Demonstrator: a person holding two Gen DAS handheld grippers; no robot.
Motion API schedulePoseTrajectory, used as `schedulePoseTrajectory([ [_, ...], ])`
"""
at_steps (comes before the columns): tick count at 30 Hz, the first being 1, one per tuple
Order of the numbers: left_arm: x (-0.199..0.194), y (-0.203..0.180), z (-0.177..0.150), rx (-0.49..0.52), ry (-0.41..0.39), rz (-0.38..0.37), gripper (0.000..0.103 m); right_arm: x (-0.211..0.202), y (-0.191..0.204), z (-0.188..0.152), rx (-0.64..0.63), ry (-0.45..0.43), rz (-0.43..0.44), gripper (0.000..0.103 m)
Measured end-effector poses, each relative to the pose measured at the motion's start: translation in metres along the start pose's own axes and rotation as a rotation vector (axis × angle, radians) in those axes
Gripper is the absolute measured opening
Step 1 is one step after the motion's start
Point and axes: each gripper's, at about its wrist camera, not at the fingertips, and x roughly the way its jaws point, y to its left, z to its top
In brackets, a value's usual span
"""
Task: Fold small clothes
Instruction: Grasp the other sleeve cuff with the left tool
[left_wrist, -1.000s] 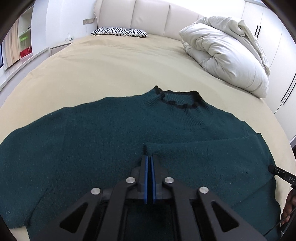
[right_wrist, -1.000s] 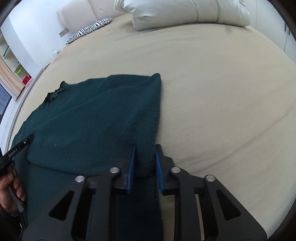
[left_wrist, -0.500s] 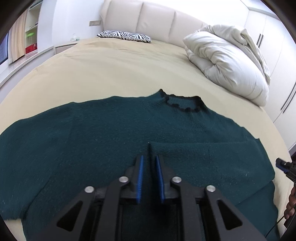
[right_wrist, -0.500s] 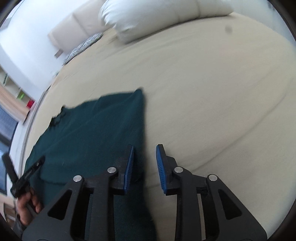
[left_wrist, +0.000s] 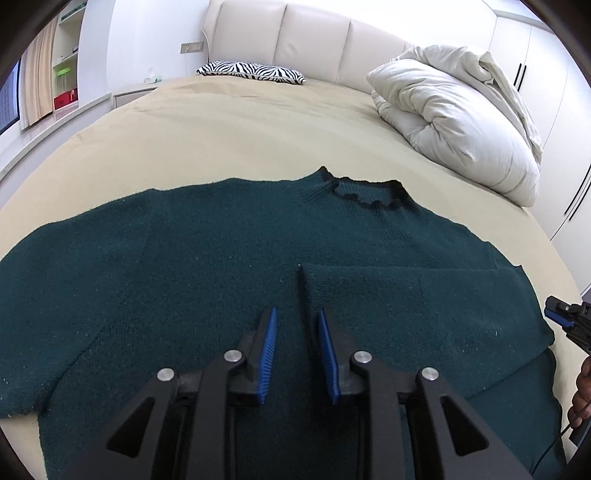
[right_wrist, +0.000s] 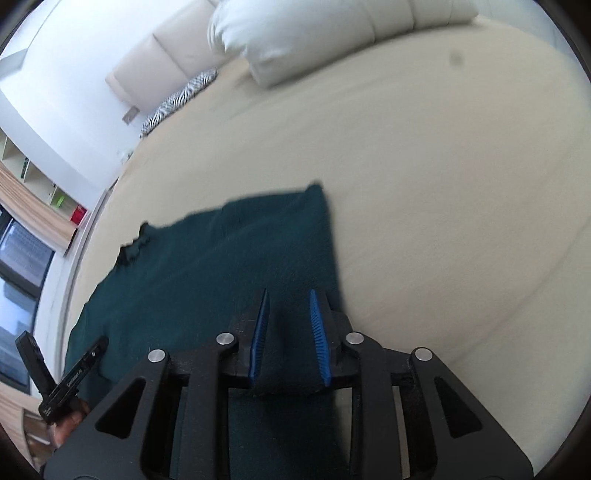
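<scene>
**Both grippers loosen over the green sweater**

Since a second ago the left gripper has let go: its blue pads, then pressed together on the cuff of the folded sleeve, are now parted and opening, with the sleeve's end edge lying between them untouched. The right gripper has rolled and its view has swung; its jaws stand narrowly apart, and a fold of the knit bulges up between the pads, though the blur hides whether they press on it.

The dark green sweater lies flat on the beige bed, near the bed's near edge, collar pointing toward the headboard. One sleeve is folded across the body. A white duvet is heaped at the bed's far right corner, and a zebra pillow lies at the head.
</scene>
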Motion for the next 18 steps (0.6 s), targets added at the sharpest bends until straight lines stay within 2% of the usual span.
schedulePoseTrajectory([
  [2,-0.001,0.002,0.000,-0.011,-0.001,-0.015,0.026,0.003,-0.002,-0.003,0.006,0.018,0.016,0.023],
  [4,-0.010,0.009,0.003,-0.054,0.001,-0.050,0.028,0.023,-0.008,-0.012,-0.014,0.090,-0.036,0.024],
  [5,-0.017,0.013,0.003,-0.070,-0.006,-0.049,0.031,0.022,-0.008,-0.013,-0.034,0.074,-0.036,0.024],
  [7,-0.038,0.025,0.005,-0.114,-0.047,-0.050,0.051,0.010,-0.003,-0.009,-0.017,0.062,-0.054,0.024],
  [9,-0.070,0.048,0.002,-0.203,-0.106,-0.083,0.065,-0.013,0.003,-0.007,0.006,-0.007,-0.035,0.026],
  [10,-0.088,0.065,-0.001,-0.251,-0.136,-0.094,0.070,-0.027,0.010,-0.007,-0.002,-0.045,-0.020,0.026],
  [12,-0.116,0.095,-0.011,-0.330,-0.170,-0.098,0.071,-0.045,0.026,-0.010,-0.028,-0.078,0.011,0.028],
  [13,-0.127,0.111,-0.016,-0.372,-0.184,-0.098,0.071,-0.054,0.034,-0.014,-0.040,-0.091,0.038,0.033],
  [14,-0.141,0.133,-0.025,-0.431,-0.197,-0.096,0.071,-0.059,0.042,-0.018,-0.046,-0.096,0.057,0.043],
  [17,-0.172,0.202,-0.061,-0.634,-0.209,-0.072,0.071,-0.077,0.066,-0.035,-0.054,-0.114,0.141,0.063],
  [18,-0.182,0.228,-0.078,-0.719,-0.212,-0.059,0.071,-0.081,0.074,-0.042,-0.056,-0.111,0.167,0.065],
])
